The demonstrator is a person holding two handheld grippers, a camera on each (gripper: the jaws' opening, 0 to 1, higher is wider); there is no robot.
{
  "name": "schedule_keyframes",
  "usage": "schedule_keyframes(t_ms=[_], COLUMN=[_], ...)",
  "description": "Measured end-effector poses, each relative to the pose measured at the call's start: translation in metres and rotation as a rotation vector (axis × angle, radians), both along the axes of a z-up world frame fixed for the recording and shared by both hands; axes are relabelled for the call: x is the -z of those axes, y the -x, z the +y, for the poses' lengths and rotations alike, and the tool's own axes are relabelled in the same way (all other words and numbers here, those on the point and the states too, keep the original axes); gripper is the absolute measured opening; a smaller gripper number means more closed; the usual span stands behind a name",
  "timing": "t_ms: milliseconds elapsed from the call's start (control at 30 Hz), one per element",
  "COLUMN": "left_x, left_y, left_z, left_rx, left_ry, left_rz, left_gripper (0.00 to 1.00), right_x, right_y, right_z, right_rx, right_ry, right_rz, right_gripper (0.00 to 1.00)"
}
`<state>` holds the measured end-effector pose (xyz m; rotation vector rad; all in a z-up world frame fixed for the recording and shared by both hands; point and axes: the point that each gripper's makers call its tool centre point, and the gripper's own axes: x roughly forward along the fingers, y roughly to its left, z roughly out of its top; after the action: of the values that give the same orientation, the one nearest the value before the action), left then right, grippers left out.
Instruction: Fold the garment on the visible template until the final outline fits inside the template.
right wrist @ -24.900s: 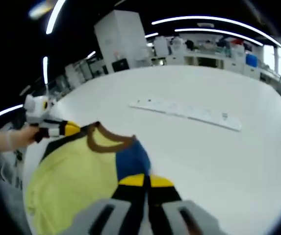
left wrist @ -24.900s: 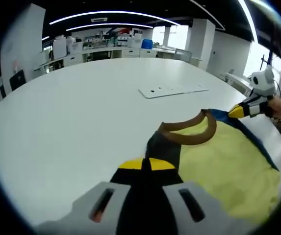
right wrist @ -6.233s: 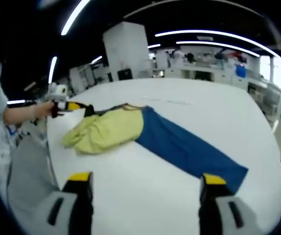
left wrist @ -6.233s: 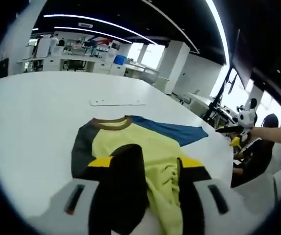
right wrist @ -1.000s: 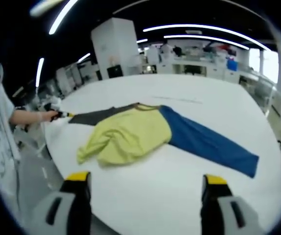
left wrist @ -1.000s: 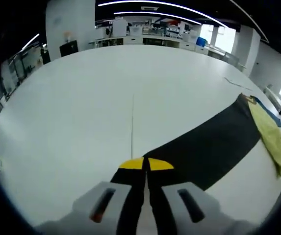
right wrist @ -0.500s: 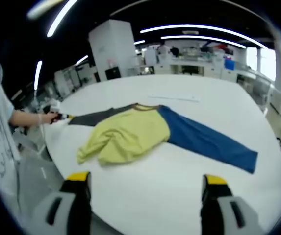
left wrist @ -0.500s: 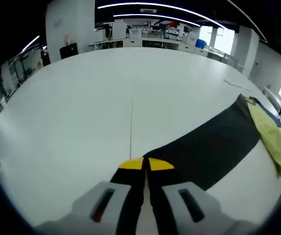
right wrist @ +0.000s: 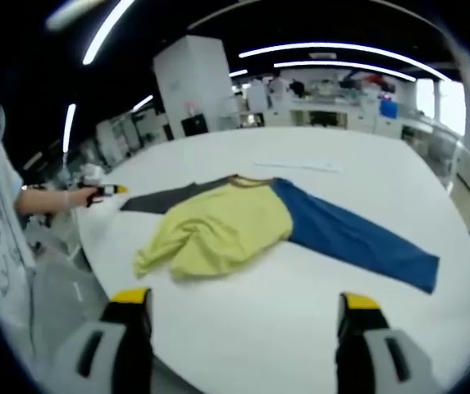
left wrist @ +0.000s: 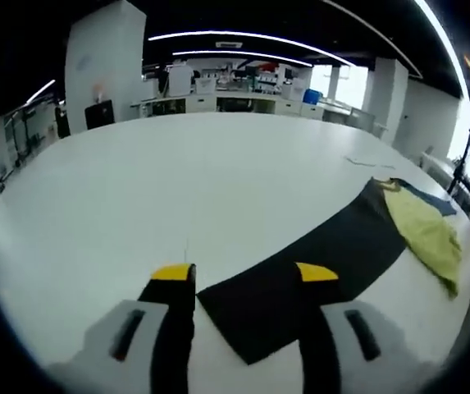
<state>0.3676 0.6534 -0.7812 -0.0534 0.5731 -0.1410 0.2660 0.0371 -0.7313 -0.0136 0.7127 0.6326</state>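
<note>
The garment lies spread on the white table (right wrist: pixel 317 328): yellow body (right wrist: pixel 218 226), brown collar (right wrist: pixel 247 182), blue sleeve (right wrist: pixel 358 238) stretched right, black sleeve (right wrist: pixel 165 199) stretched left. In the left gripper view the black sleeve (left wrist: pixel 325 254) runs flat from the yellow body (left wrist: pixel 427 230) to its cuff between my jaws. My left gripper (left wrist: pixel 245 275) is open over that cuff, holding nothing. It also appears as the left gripper (right wrist: pixel 111 191) at the sleeve's far end, held by a hand (right wrist: pixel 46 199). My right gripper (right wrist: pixel 244 300) is open, well short of the garment.
A flat white strip (right wrist: pixel 296 166) lies on the table beyond the collar, seen also as the white strip (left wrist: pixel 370 162). The table edge (right wrist: pixel 95 263) curves close by the left side of the garment. Benches and shelves stand far behind.
My left gripper has opened and let go of the black sleeve's cuff, which now lies flat on the table. The right gripper stays open with almost the same view.
</note>
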Motion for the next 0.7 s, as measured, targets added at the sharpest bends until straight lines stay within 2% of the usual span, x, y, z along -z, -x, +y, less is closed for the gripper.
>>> schedule_keyframes(t_ms=[100, 133, 200, 300, 400, 567, 700], left_x=[-0.009, -0.009, -0.010, -0.021, -0.028, -0.041, -0.055], left_y=[-0.002, -0.006, -0.005, 0.002, 0.007, 0.012, 0.020], left_z=[-0.025, -0.026, -0.037, -0.063, -0.081, -0.107, -0.136], left_rx=[0.086, 0.107, 0.142, 0.191, 0.232, 0.253, 0.311], left_ry=[0.029, 0.033, 0.064, 0.093, 0.071, 0.090, 0.093], left_rz=[-0.047, -0.064, -0.066, -0.091, -0.098, -0.114, -0.131], left_gripper=[0.64, 0.68, 0.71, 0.78, 0.78, 0.76, 0.77], right_x=[-0.001, -0.001, -0.002, -0.003, -0.003, -0.005, -0.008], right_y=[0.001, 0.001, 0.003, 0.005, 0.006, 0.008, 0.010], right_z=[-0.005, -0.006, -0.007, -0.008, -0.010, -0.014, -0.018], right_rx=[0.002, 0.003, 0.003, 0.005, 0.009, 0.012, 0.013], right_ry=[-0.005, -0.008, -0.009, -0.012, -0.022, -0.038, -0.046], right_rz=[-0.007, -0.009, -0.011, -0.017, -0.025, -0.043, -0.059], right_gripper=[0.94, 0.94, 0.94, 0.95, 0.94, 0.94, 0.94])
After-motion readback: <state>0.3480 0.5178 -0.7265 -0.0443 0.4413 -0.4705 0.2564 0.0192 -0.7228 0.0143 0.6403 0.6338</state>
